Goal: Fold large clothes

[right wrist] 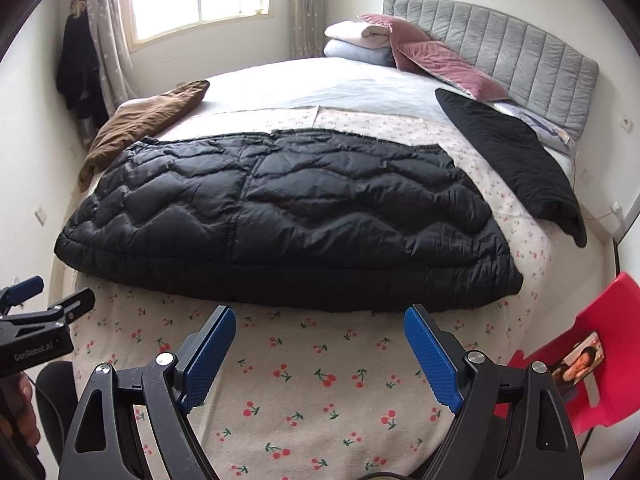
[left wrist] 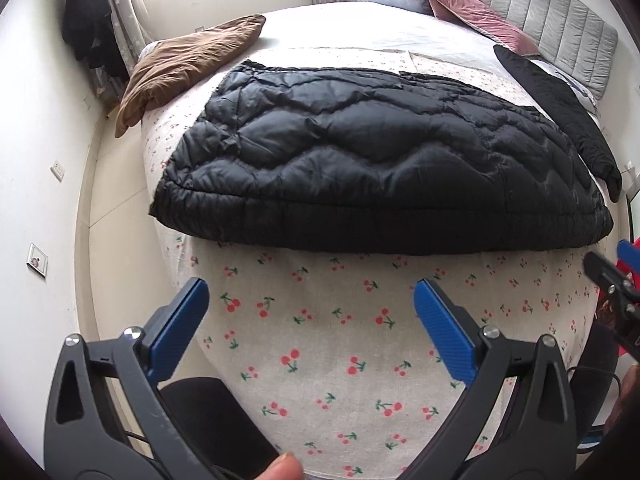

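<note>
A big black quilted puffer coat lies flat across the bed on a cherry-print sheet, its thick hem facing me. My left gripper hangs open over bare sheet, a short way in front of the hem, nothing between its blue pads. My right gripper is open too, its tips just short of the hem's right half, with nothing held. Each gripper shows at the edge of the other's view: the right gripper and the left gripper.
A brown garment lies at the bed's far left, a second black garment at the far right. Pink pillows and folded bedding sit by the grey headboard. A red chair stands right of the bed.
</note>
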